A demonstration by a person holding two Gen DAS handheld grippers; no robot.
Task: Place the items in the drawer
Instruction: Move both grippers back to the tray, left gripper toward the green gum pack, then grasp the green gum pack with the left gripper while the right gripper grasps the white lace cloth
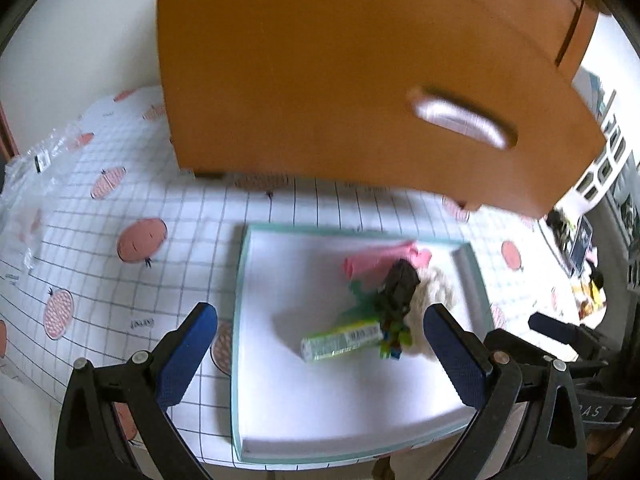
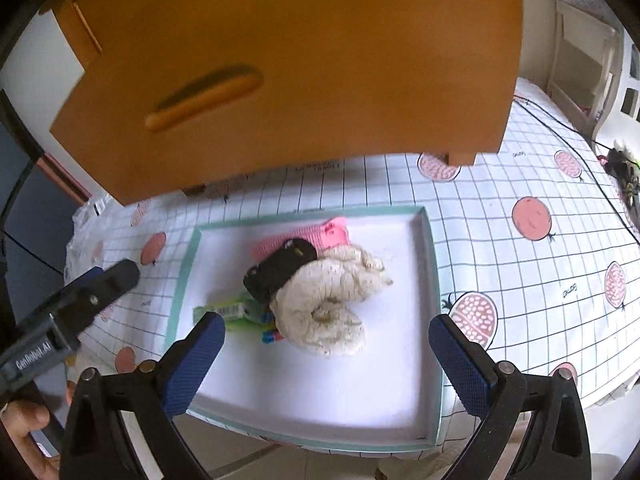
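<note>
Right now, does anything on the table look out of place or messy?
Yes: the things in the tray lie heaped together, a black item on the pink cloth and against the cream cloth. Nothing looks spilled or broken.

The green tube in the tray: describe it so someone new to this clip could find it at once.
Start at the shallow white tray with the teal rim, lying on the checked tablecloth in front of the orange drawer unit. In the tray's heap of items, the green tube lies flat at the left edge. It alone is a slim, shiny green cylinder with a barcode label, unlike the fluffy cream cloth beside it.
</note>
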